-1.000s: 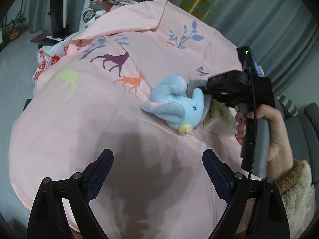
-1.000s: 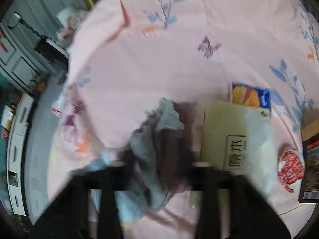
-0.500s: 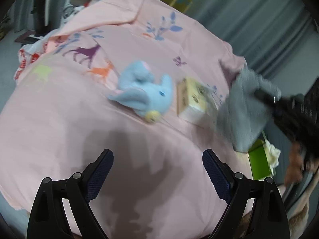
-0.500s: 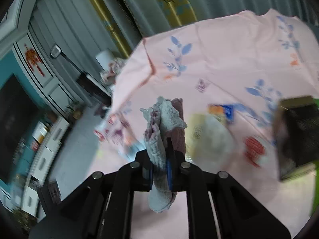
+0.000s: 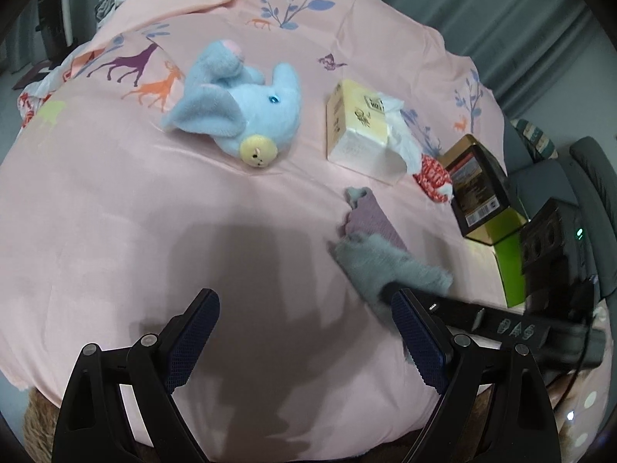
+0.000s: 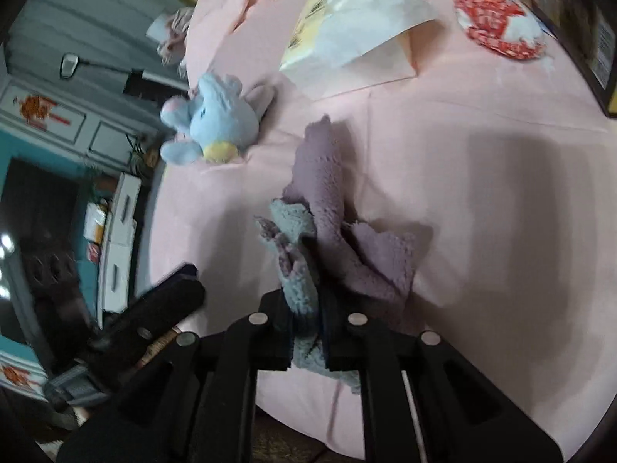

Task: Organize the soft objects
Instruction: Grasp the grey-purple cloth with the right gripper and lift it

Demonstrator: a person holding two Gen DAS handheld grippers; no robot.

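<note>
**Fuzzy cloth set down on the pink bed**

Nearest, at the bottom of the left view, the left tool (image 5: 304, 341) is spread wide with nothing in it. It hangs over a bare, shadowed patch of the bed (image 5: 115, 200), perhaps ready to help with the cloth.

Just to its right, the right tool (image 6: 308, 332) is clenched on the cloth (image 6: 327, 208), a fuzzy thing that is grey on one side and purple on the other. The tool pinches one bunched end. The rest lies on the bed, low and right of centre in the left view. It looks like the cloth is being laid down to be tidied.

Farther up sits a tissue box (image 5: 356, 131), with a white tissue poking out. It has dark print on it, too small to read. To its right are a red and white thing (image 5: 434, 177) and a dark box (image 5: 478, 189) with a label I cannot read.

Farthest, upper left of centre, a blue toy (image 5: 239, 112) lies on its side, apart from the cloth.
</note>
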